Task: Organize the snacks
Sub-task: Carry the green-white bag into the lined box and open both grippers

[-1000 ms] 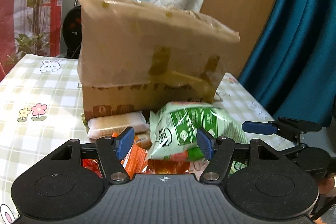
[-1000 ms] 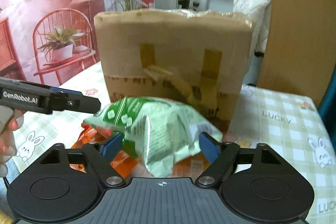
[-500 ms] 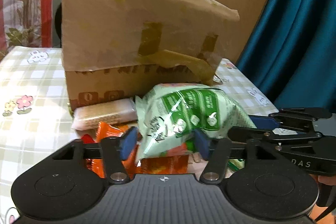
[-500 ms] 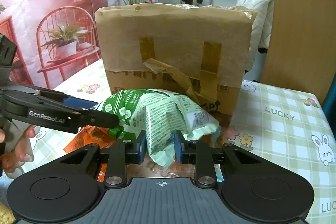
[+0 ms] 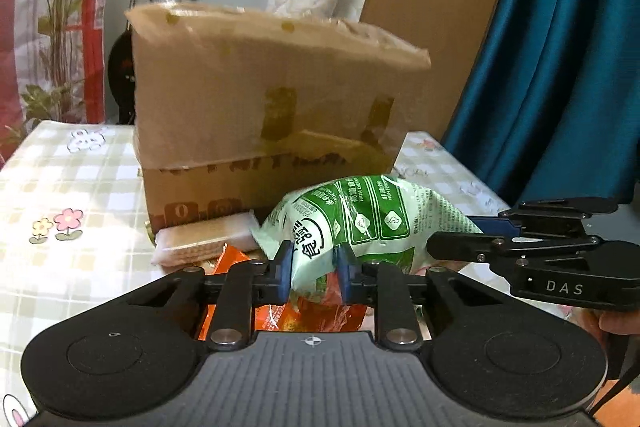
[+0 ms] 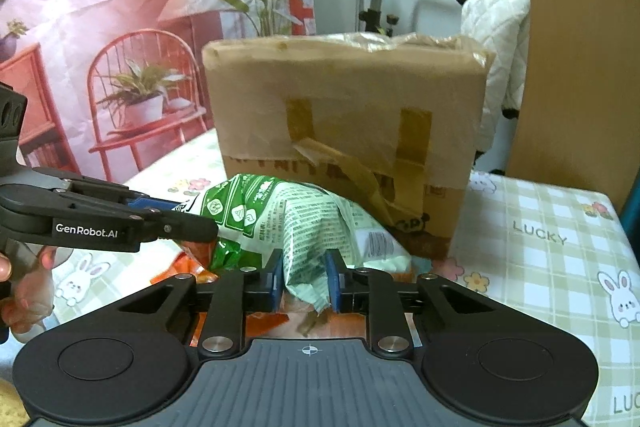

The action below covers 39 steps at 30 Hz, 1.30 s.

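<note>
Your checkered counter (image 5: 60, 179) carries a taped cardboard box (image 5: 264, 115), with teal curtains (image 5: 560, 67) at right. Your left claw (image 5: 313, 269) and right claw (image 6: 305, 279) both pinch the green snack bag (image 5: 360, 223), lifted over orange packets (image 5: 236, 259).

Cardboard box (image 5: 272, 115) motion-blurred, print unreadable. Orange packets (image 5: 320, 315) mostly hidden under green snack bag (image 5: 360, 223). Table (image 6: 560, 267) cut off at right edge
</note>
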{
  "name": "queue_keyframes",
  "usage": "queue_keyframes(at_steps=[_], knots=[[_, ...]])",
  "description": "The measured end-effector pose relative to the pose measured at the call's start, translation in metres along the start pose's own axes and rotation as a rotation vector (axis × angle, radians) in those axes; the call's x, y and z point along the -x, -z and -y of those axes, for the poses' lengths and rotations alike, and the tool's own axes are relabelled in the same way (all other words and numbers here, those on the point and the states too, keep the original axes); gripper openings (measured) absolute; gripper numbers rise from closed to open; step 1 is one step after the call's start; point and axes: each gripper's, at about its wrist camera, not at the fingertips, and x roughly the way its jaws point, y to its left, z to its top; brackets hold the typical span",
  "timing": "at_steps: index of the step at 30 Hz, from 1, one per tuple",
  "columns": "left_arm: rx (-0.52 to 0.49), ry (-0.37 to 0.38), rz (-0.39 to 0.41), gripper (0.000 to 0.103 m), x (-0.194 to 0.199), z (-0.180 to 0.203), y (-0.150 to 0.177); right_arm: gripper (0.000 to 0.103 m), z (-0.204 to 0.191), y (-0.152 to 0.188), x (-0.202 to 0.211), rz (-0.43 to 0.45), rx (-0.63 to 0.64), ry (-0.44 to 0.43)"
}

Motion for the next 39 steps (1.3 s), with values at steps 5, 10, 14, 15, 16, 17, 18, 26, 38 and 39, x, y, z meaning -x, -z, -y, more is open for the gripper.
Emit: queue_keyframes(at_steps=[5,10,14,15,16,17,18,26,38,39], knots=[[0.003,-0.014,0.063,0.022,0.024,0.003,-0.008,0.018,-0.009,-0.011,0.011,0.033,0.02,-0.021],[-0.008,-0.026,0.127,0.021,0.043,0.004,-0.019,0.017,-0.017,-0.027,0.023,0.073,0.064,-0.041],[-0.025,-0.026,0.189,0.021,0.056,0.008,-0.033,0.017,-0.022,-0.047,0.036,0.122,0.094,-0.046],[-0.032,-0.026,0.208,0.021,0.06,0.01,-0.038,0.017,-0.023,-0.052,0.039,0.134,0.103,-0.045],[-0.039,-0.027,0.226,0.021,0.063,0.01,-0.044,0.017,-0.024,-0.057,0.043,0.149,0.111,-0.044],[-0.047,-0.028,0.248,0.021,0.067,0.011,-0.05,0.017,-0.025,-0.065,0.048,0.168,0.124,-0.043],[-0.055,-0.029,0.267,0.021,0.07,0.014,-0.057,0.016,-0.025,-0.071,0.051,0.183,0.134,-0.042],[-0.13,-0.046,0.422,0.021,0.081,0.027,-0.117,0.016,-0.023,-0.139,0.072,0.325,0.245,-0.015],[-0.148,-0.065,0.42,0.021,0.017,0.003,-0.195,0.016,0.02,-0.214,0.009,0.359,0.347,-0.014],[-0.154,-0.075,0.406,0.021,0.006,0.001,-0.198,0.016,0.027,-0.218,-0.002,0.346,0.34,-0.014]])
